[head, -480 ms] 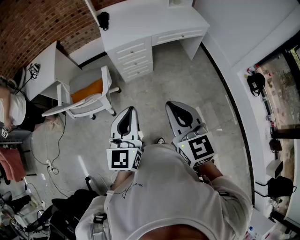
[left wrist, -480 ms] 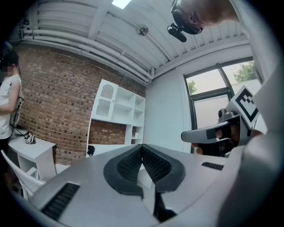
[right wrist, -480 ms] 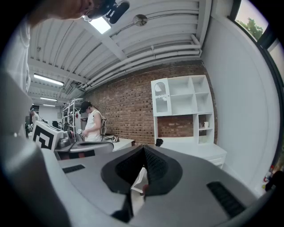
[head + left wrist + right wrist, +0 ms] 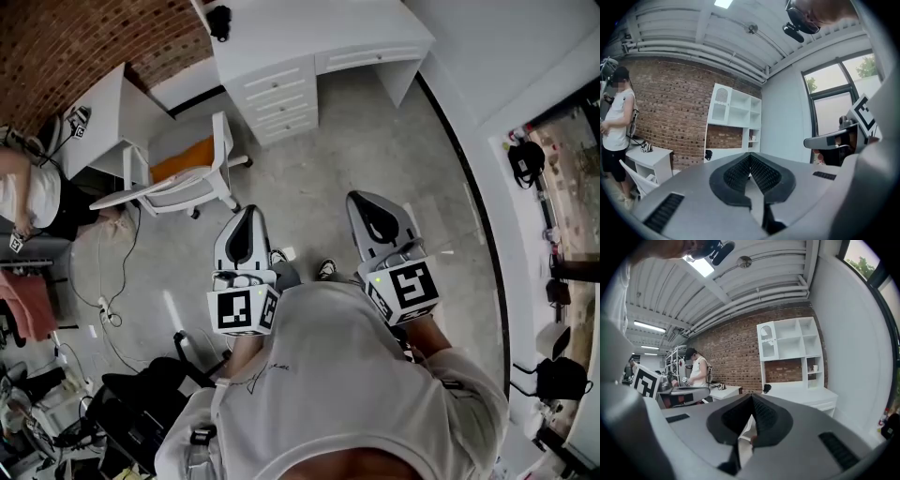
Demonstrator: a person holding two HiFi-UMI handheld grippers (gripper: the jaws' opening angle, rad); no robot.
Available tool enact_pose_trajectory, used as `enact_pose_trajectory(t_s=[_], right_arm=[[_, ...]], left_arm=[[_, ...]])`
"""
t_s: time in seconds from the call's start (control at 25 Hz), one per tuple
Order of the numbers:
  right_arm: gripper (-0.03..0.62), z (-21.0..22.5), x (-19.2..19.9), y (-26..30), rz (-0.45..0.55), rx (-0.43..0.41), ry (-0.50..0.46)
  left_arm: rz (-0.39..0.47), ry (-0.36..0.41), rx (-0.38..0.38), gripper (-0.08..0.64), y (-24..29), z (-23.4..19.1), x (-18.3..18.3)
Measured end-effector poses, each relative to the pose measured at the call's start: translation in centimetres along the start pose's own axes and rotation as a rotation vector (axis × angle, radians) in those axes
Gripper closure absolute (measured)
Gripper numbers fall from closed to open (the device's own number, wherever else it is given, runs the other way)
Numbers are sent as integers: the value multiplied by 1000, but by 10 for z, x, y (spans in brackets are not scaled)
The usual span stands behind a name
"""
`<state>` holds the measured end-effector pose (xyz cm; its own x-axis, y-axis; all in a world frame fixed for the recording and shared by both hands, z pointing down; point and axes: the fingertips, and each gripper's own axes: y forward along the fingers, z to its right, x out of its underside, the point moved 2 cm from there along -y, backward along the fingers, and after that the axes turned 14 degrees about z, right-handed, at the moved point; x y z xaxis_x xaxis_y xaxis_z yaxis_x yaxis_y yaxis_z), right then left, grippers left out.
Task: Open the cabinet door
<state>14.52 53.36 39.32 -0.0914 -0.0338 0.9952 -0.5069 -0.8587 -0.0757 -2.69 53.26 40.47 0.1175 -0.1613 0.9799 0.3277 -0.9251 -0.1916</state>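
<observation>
Brick wall (image 4: 733, 359) backs the white hutch (image 4: 803, 341); its cabinet door (image 4: 767, 341) stands upright, well ahead and above. I hold left gripper (image 4: 750, 155) and right gripper (image 4: 752, 398) both closed, empty, neither clearly nearer.

The left grey plastic two-jaw gripper (image 4: 247, 216) and the right grey plastic two-jaw gripper (image 4: 364, 200) are held side by side, apart, just ahead of the person's chest. Both point forward, the right one tipped slightly downward. On each, the dark ribbed jaws meet at the tips with nothing between them.
</observation>
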Motion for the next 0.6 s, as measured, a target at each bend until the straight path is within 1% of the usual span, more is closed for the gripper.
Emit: enact_pose_trajectory(t_s=[0.12, 0.28, 0.4, 0.6], right_arm=[[568, 4, 0, -4, 8, -2, 38], [568, 8, 4, -3, -7, -4, 48], [568, 7, 5, 7, -21, -21, 62], [568, 9, 7, 30, -35, -38, 50]], left_arm=[[-21, -2, -19, 545, -5, -2, 3], [-36, -30, -35, 545, -4, -5, 10], [-29, -34, -32, 545, 3, -9, 9], [-22, -45, -14, 545, 28, -20, 14]])
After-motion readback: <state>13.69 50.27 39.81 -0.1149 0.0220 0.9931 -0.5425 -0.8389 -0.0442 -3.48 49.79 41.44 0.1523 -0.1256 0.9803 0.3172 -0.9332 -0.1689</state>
